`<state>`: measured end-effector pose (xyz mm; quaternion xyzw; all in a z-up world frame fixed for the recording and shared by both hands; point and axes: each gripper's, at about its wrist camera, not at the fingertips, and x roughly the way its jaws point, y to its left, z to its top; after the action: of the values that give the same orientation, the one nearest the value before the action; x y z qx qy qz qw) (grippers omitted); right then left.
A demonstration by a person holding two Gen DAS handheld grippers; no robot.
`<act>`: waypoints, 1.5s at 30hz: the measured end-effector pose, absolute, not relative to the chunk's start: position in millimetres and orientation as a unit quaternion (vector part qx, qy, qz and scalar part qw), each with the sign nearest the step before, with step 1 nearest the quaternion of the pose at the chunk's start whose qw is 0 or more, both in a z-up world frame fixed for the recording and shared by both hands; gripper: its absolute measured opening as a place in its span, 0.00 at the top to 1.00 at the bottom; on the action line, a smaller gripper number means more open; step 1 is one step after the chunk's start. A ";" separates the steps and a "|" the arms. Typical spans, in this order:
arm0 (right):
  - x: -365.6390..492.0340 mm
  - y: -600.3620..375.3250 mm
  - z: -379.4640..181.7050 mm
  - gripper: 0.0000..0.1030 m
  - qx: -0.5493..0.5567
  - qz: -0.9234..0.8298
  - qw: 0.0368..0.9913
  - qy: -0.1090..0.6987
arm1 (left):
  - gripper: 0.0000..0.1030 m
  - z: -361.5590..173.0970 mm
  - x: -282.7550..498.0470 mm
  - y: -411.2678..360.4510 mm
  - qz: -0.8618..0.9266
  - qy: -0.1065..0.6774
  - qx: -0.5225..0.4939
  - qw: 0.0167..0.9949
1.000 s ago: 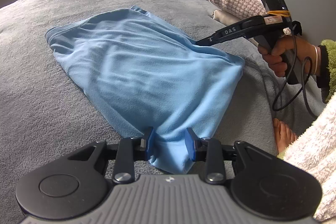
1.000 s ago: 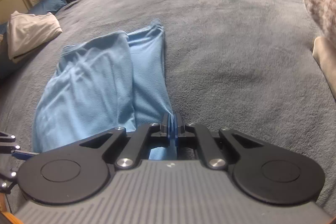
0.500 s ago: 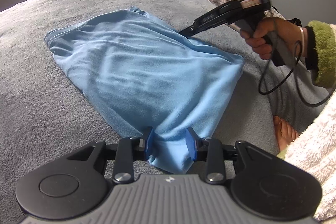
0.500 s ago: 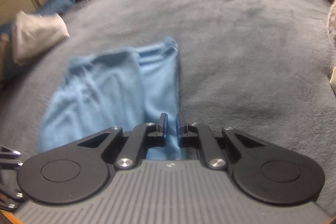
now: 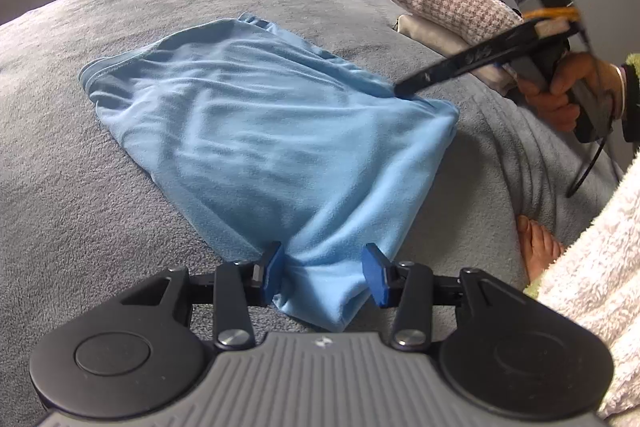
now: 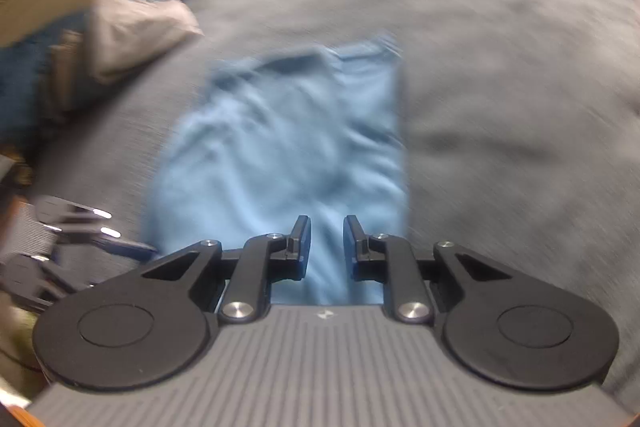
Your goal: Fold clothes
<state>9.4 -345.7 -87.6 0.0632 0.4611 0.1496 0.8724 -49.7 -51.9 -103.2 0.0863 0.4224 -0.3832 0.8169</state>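
Grey bedspread (image 5: 100, 195), light blue garment (image 5: 272, 147), left gripper (image 5: 324, 271) parted around its corner, right gripper (image 6: 325, 239) parted, lettering unreadable

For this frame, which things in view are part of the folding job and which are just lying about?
Part of the job:
- light blue garment, spread on the grey blanket
- left gripper, open around the garment's near corner
- right gripper, open over the garment

Lying about:
- rolled checked towel
- white folded cloth
- dark blue fabric beside it
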 end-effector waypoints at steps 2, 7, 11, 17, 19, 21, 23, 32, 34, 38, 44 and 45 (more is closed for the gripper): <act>7.9 -368.4 -95.3 0.89 0.083 0.079 0.876 0.468 | 0.56 -102.4 -50.6 -51.5 -0.382 0.423 0.088 0.817; 6.2 -371.0 -68.6 0.86 0.135 0.113 0.896 0.408 | 0.55 -101.8 -52.1 -52.4 -0.378 0.423 0.094 0.818; 35.1 -331.7 -67.8 0.74 0.116 0.181 0.884 0.415 | 0.54 -100.7 -54.5 -54.5 -0.374 0.424 0.103 0.819; 65.2 -314.9 -94.0 0.98 0.115 0.172 0.867 0.454 | 0.54 -99.1 -60.0 -54.1 -0.372 0.420 0.118 0.819; 61.0 -325.9 -93.3 1.00 0.150 0.156 0.874 0.436 | 0.54 -99.0 -61.8 -52.6 -0.374 0.420 0.121 0.818; 58.9 -333.2 -97.7 1.00 0.158 0.134 0.876 0.436 | 0.54 -99.2 -63.3 -51.9 -0.377 0.418 0.124 0.817; 57.6 -334.4 -100.8 1.00 0.155 0.125 0.876 0.439 | 0.53 -99.7 -64.4 -52.2 -0.379 0.416 0.128 0.816; 108.9 -300.0 -62.2 0.62 0.125 0.173 0.893 0.395 | 0.47 -101.8 -67.4 -52.5 -0.388 0.410 0.139 0.814; 132.8 -290.6 -67.9 0.61 0.127 0.174 0.888 0.405 | 0.47 -102.2 -67.1 -51.6 -0.389 0.410 0.137 0.814; 166.8 -291.4 -90.5 0.99 0.182 0.181 0.860 0.442 | 0.47 -103.0 -68.5 -49.8 -0.392 0.407 0.138 0.813; 158.4 -304.6 -102.9 0.99 0.216 0.139 0.875 0.411 | 0.47 -104.5 -68.9 -43.8 -0.402 0.405 0.130 0.811; 158.8 -307.8 -108.9 0.99 0.222 0.134 0.872 0.416 | 0.47 -104.8 -68.2 -42.4 -0.404 0.405 0.126 0.811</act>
<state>158.8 -307.8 -108.9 0.2219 0.4158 0.1338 0.8718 -68.2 -42.4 -104.8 0.1259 0.4047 -0.4036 0.8108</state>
